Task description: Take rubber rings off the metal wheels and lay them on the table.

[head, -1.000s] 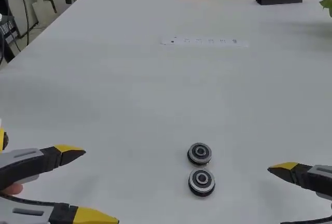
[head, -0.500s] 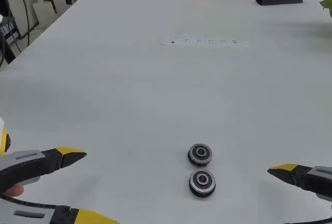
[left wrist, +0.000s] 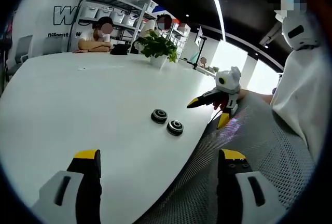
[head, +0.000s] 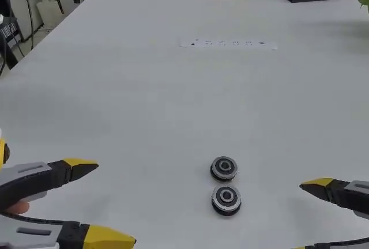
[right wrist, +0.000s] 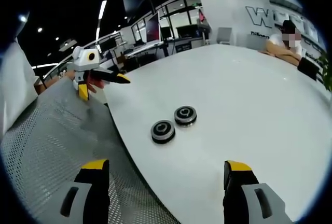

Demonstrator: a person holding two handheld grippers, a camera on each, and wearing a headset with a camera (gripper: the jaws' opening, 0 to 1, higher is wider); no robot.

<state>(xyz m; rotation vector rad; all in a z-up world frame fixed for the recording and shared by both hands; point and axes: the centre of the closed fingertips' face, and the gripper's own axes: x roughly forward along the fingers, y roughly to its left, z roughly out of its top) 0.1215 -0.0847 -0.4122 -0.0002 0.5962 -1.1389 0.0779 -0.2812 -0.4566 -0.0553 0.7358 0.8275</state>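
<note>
Left gripper (head: pixel 114 203) and right gripper (right wrist: pixel 166 165) agape, empty, flanking two wheels.
Far wheel (head: pixel 223 168) just beside near wheel (head: pixel 226 198) on table (head: pixel 173 99), close to its front edge, rings (right wrist: pixel 162 139) still on. Could skid or roll off that edge if pinched off-centre; could lift whole, ring unpeeled, unless pinned by the other gripper. Differs barely from a second ago: same wheel spots, same open jaws, slight camera shift.

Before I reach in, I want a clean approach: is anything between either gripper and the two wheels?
Nothing visible. The far wheel and the near wheel lie side by side on the table. Just tabletop separates them from the left gripper and the right gripper.
</note>
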